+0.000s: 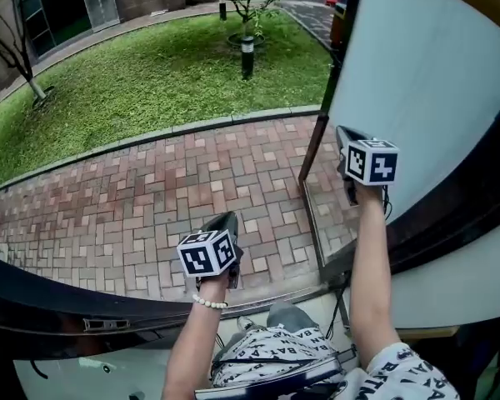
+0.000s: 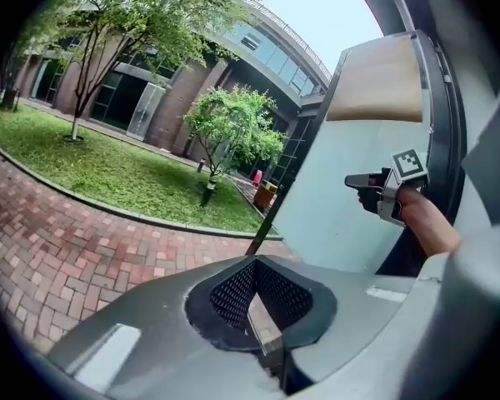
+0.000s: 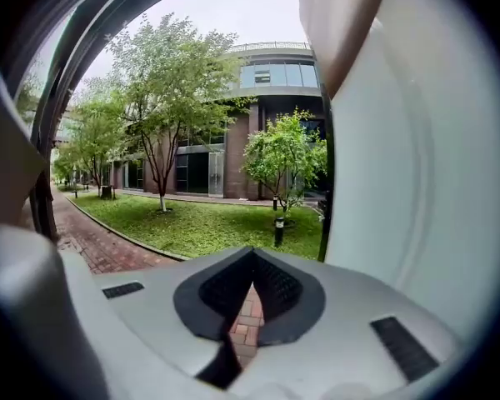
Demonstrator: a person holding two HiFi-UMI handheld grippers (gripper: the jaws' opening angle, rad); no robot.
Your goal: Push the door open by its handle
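Brick paving (image 1: 150, 198) and lawn (image 1: 150, 82) lie beyond the door (image 1: 433, 82); left claw (image 2: 263, 344) and right claw (image 3: 236, 332) closed, empty.

Outdoors ahead of me. Red-brown brick paving (image 1: 150, 198) underfoot, edged by curved grey stone kerb (image 1: 192, 127). Beyond kerb, green mown lawn (image 1: 150, 82) with short dark bollard lamp (image 1: 247, 57) (close by small tree's trunk). Slim-trunked leafy trees (image 3: 162, 82) stand on grass. Brick-and-glass building (image 3: 271, 77) behind, curved glazed top storey. Pale overcast sky (image 3: 233, 15); soft, flat daylight.
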